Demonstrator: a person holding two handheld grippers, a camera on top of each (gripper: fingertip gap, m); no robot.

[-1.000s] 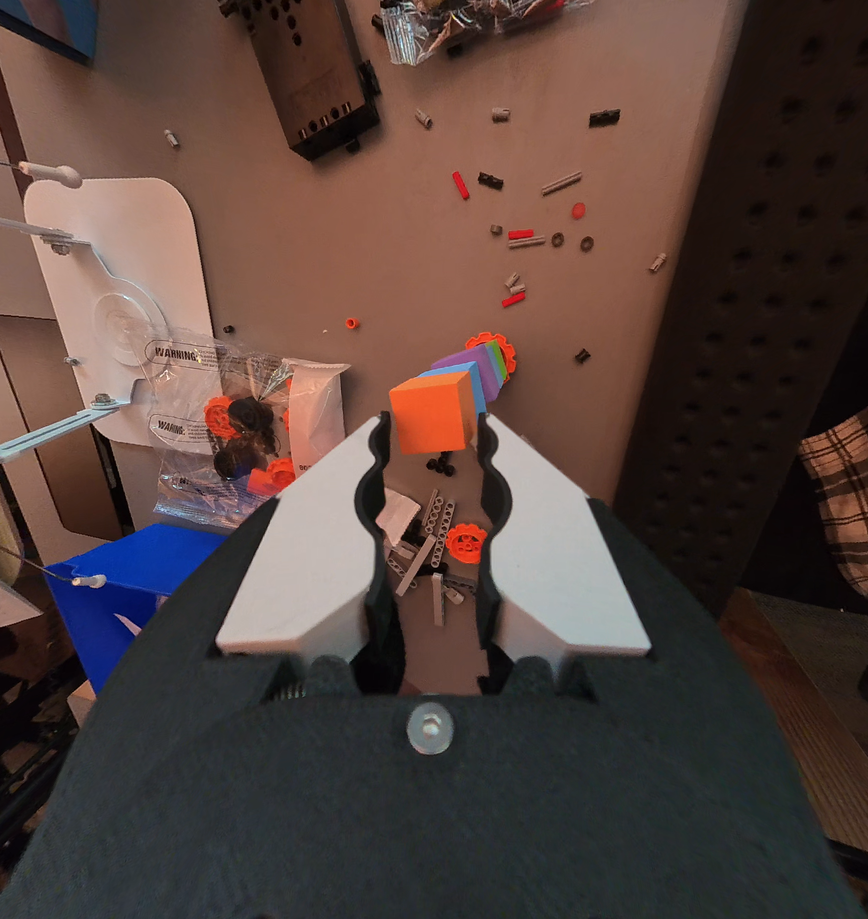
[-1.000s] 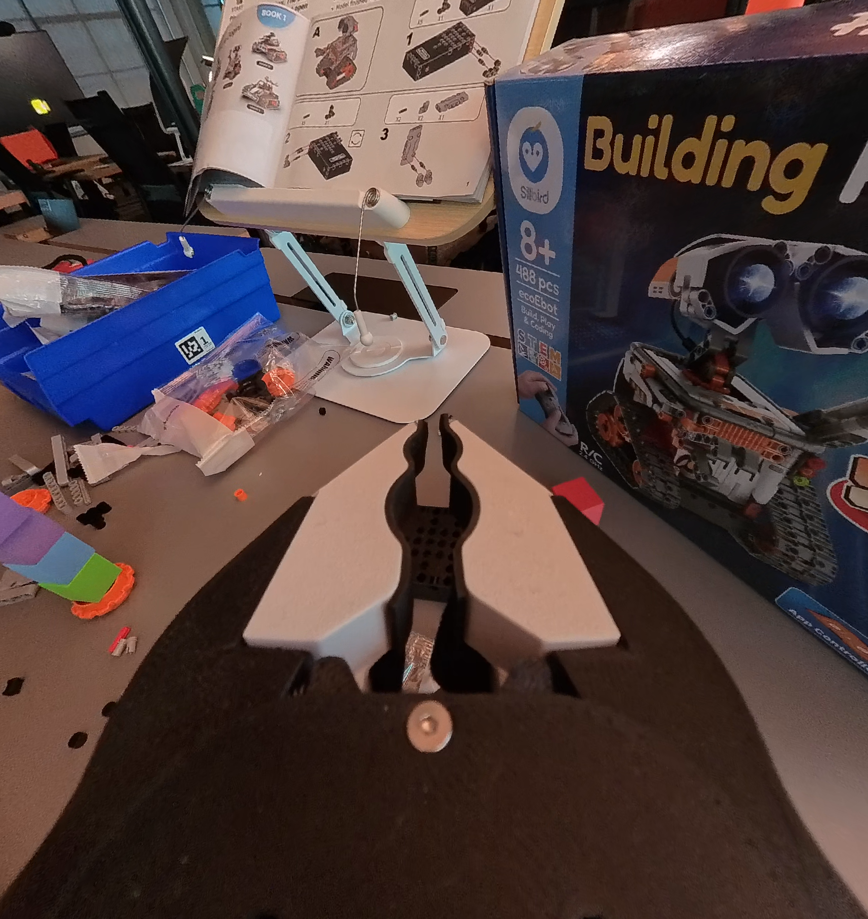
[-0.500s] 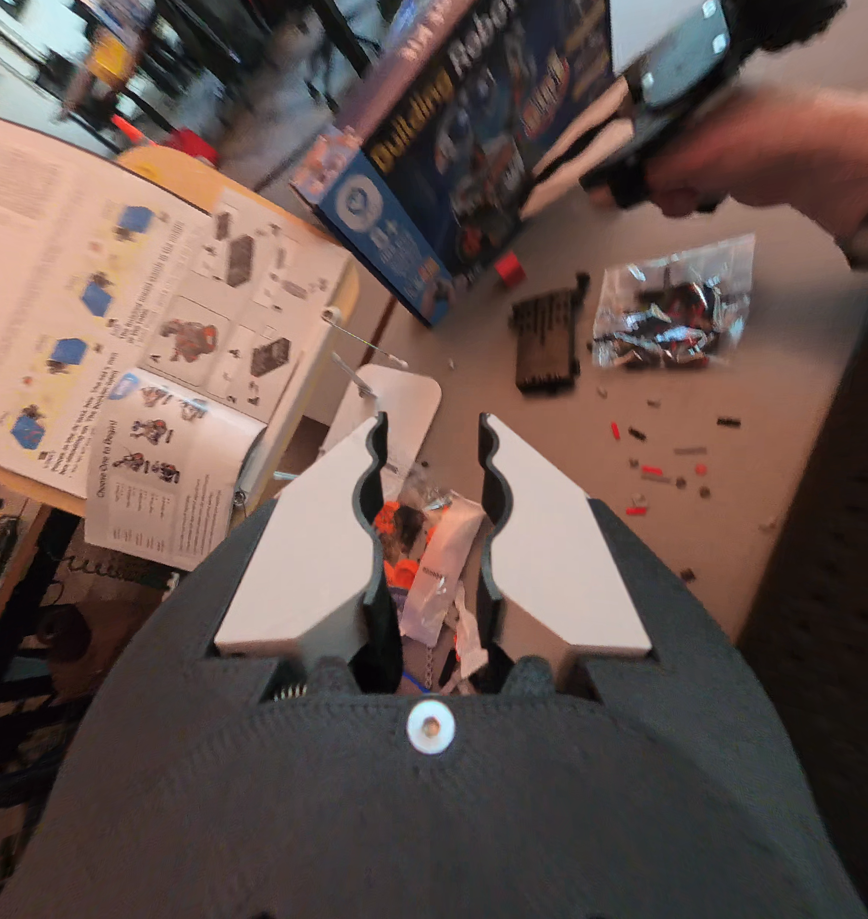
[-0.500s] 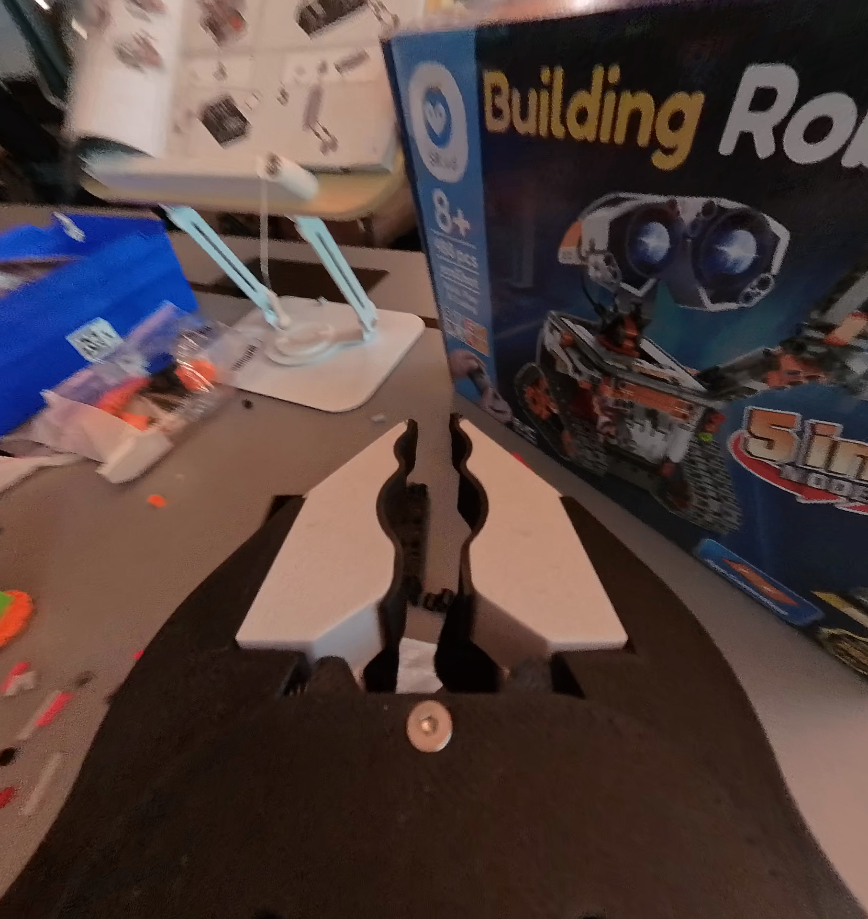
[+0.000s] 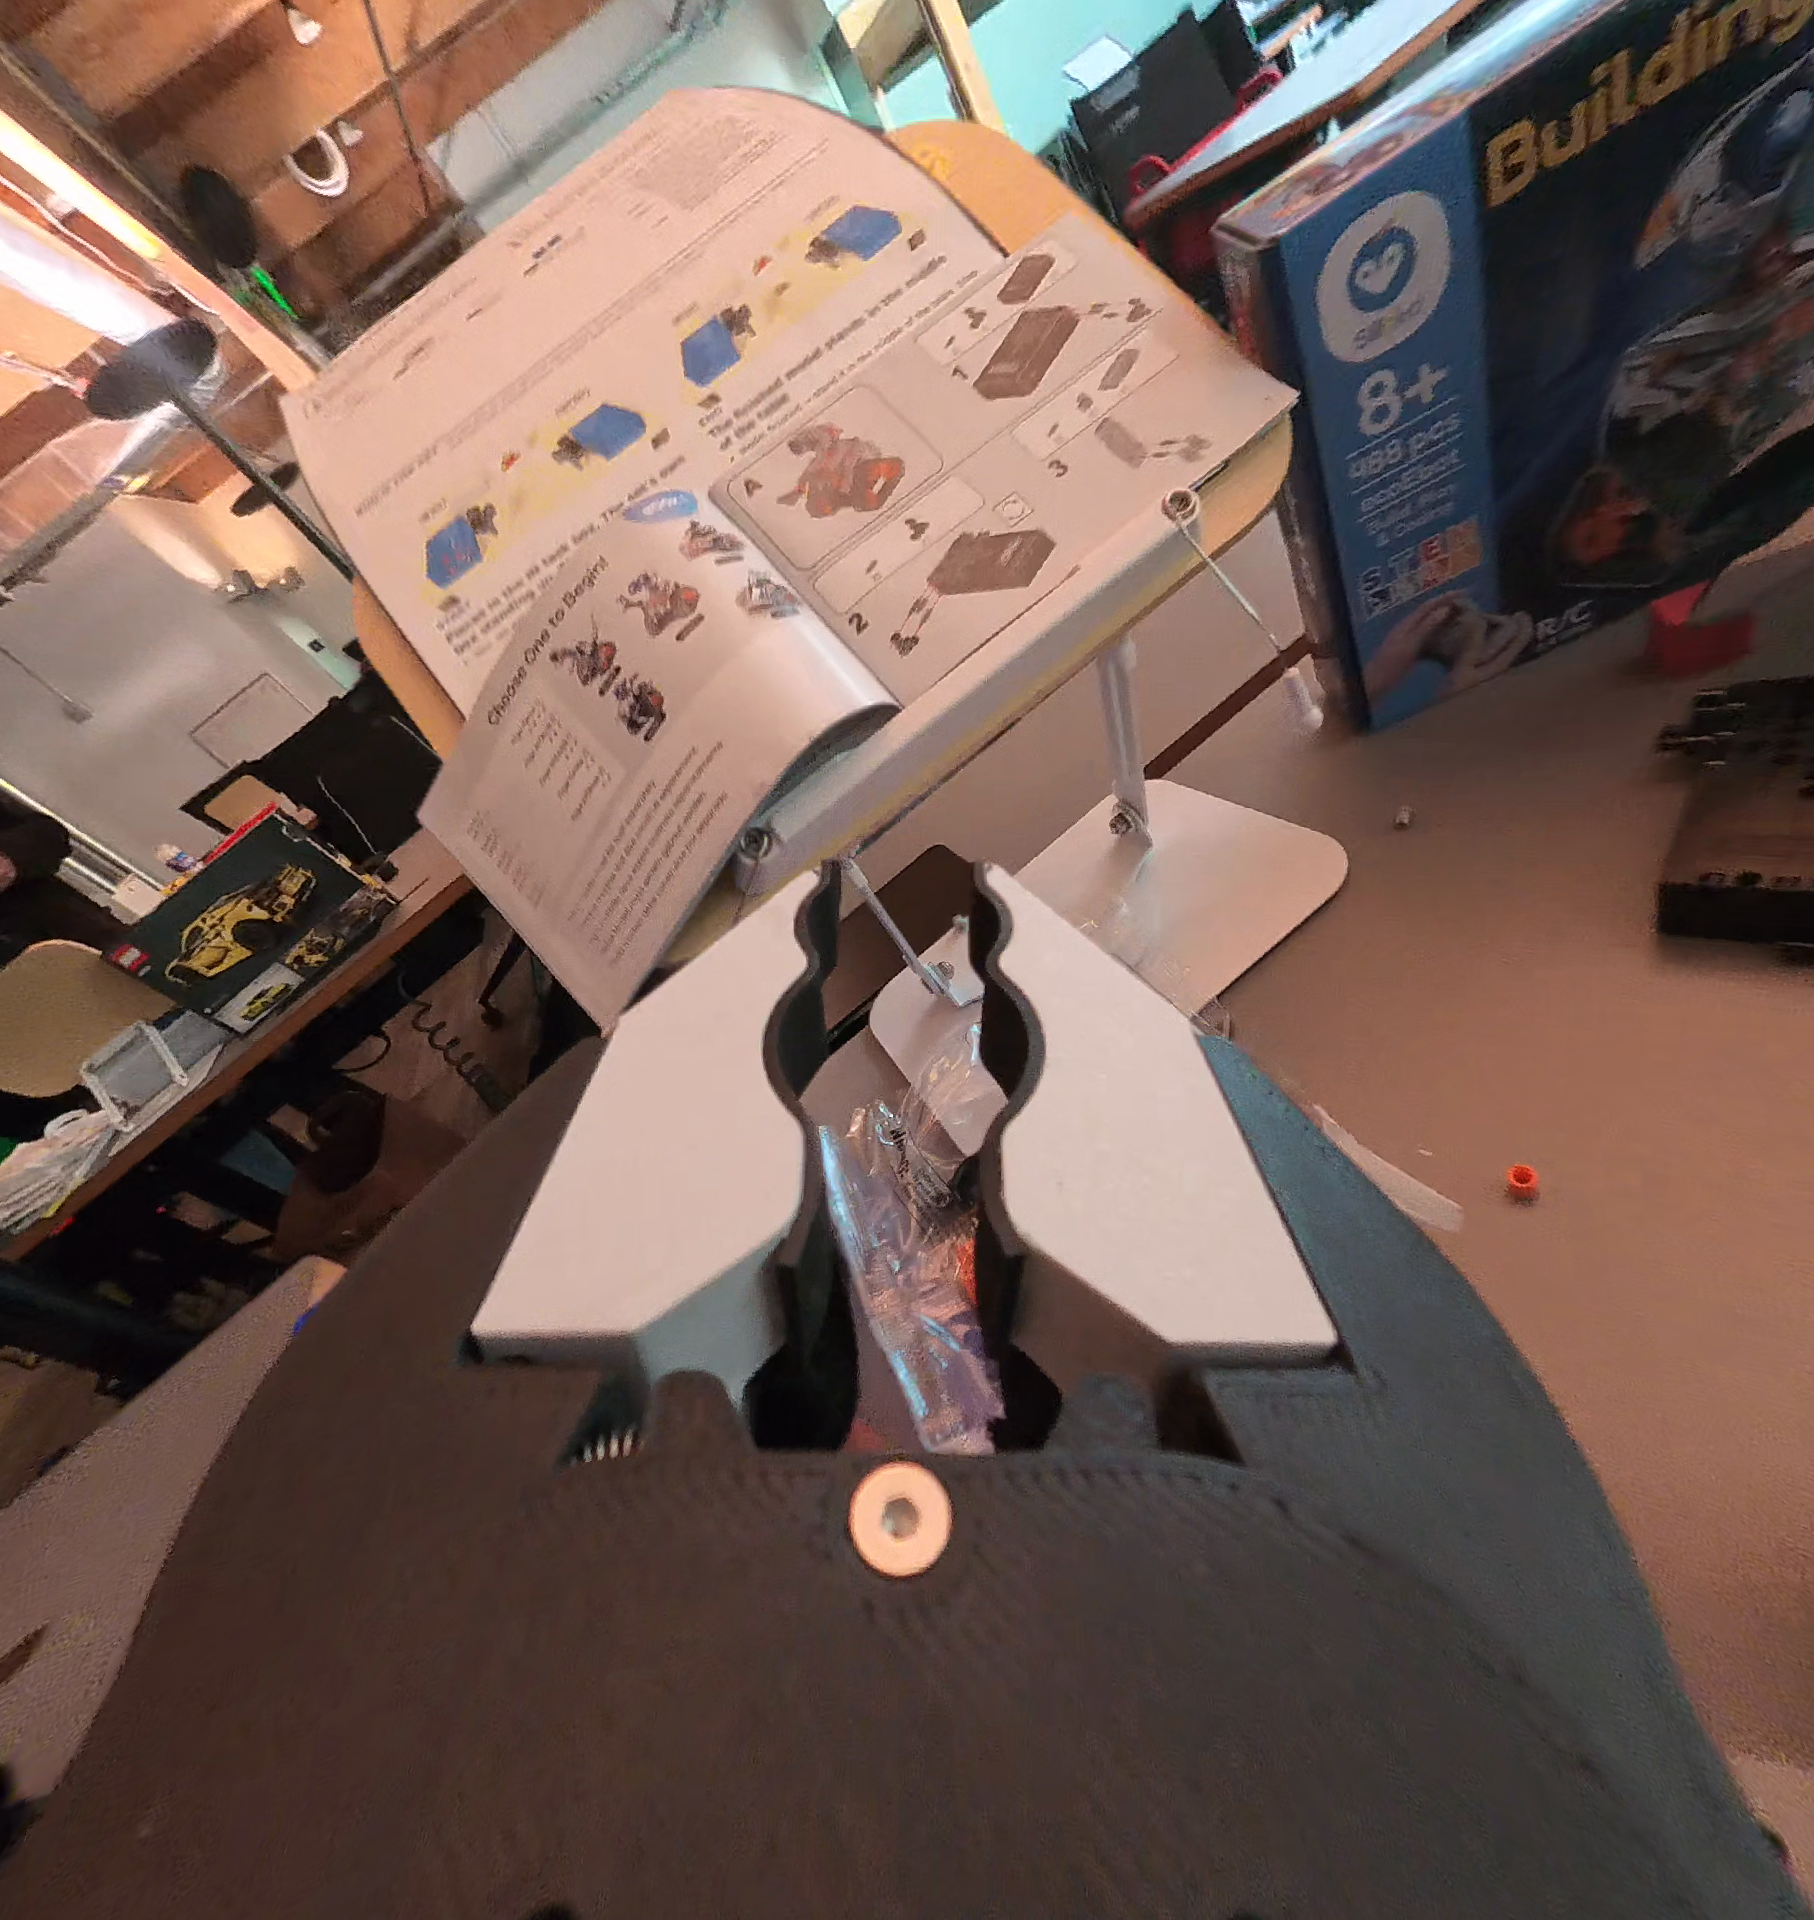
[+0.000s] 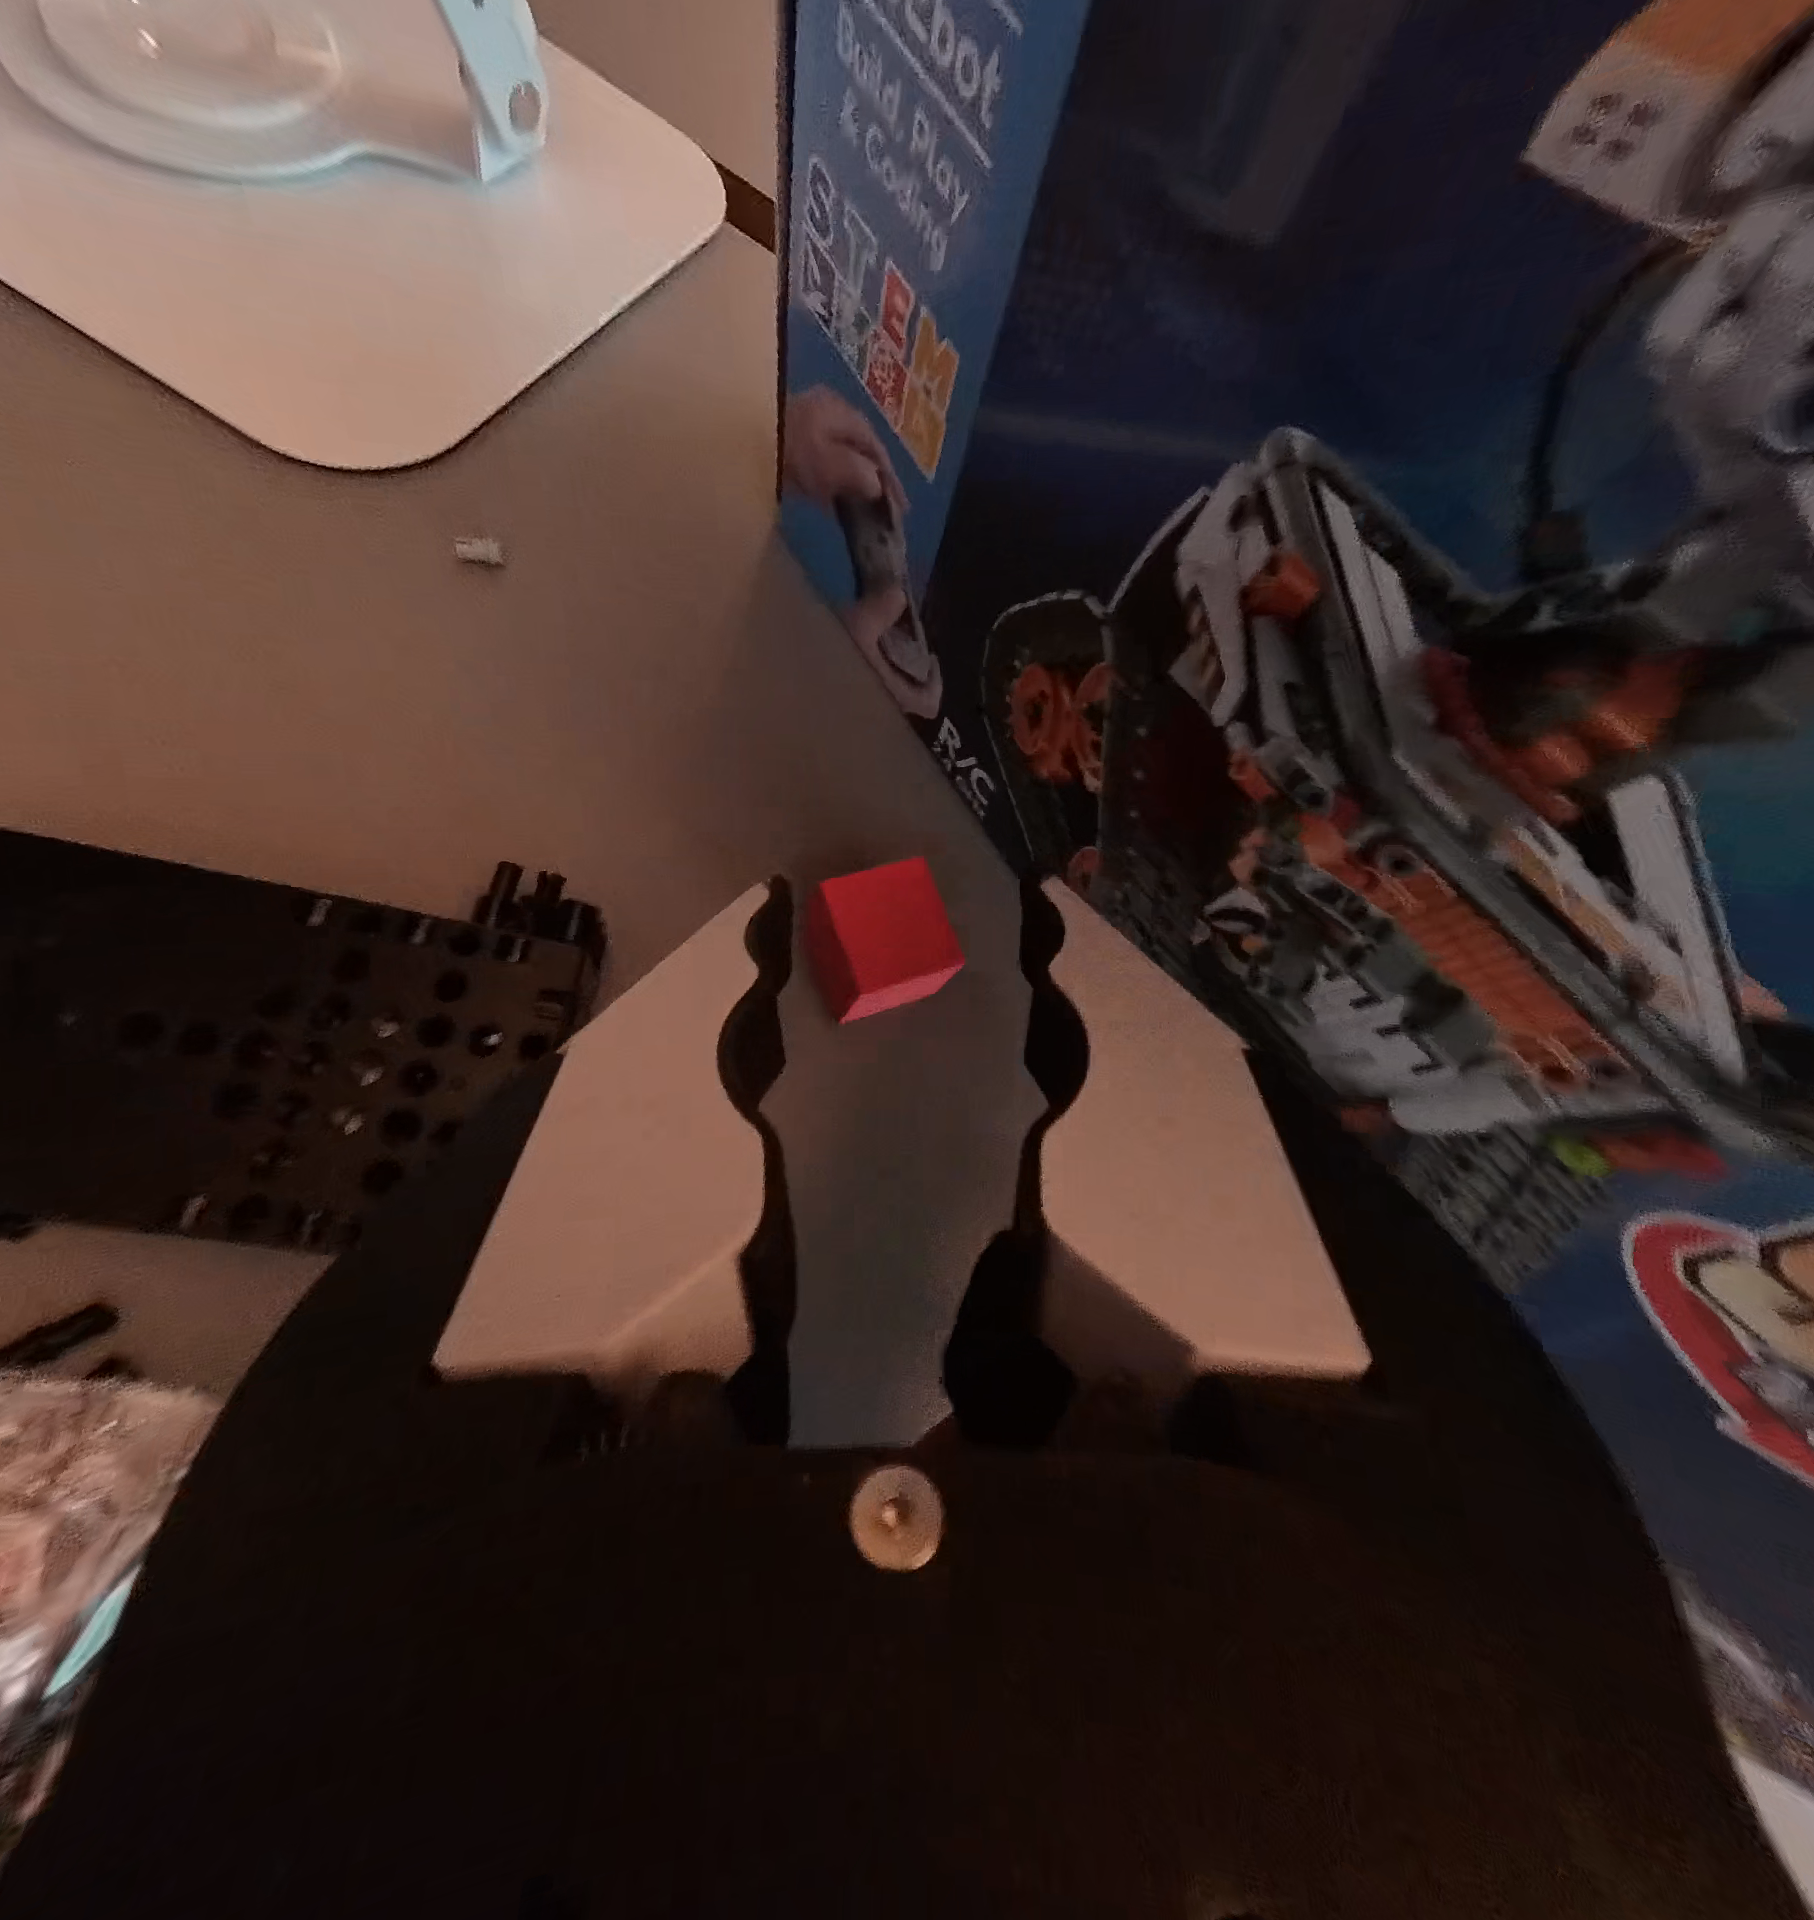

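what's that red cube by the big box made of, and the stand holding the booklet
Red cube: looks like matte foam or plastic; flat, even colour, no glare, crisp edges. I can't tell which.
Stand: seemingly white painted metal; thin flat base plate, slim bolted arms, smooth sheen.

Print on blue toy box, open instruction booklet; wording left out.

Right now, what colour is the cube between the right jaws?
Red cube; clearest in the right wrist view.
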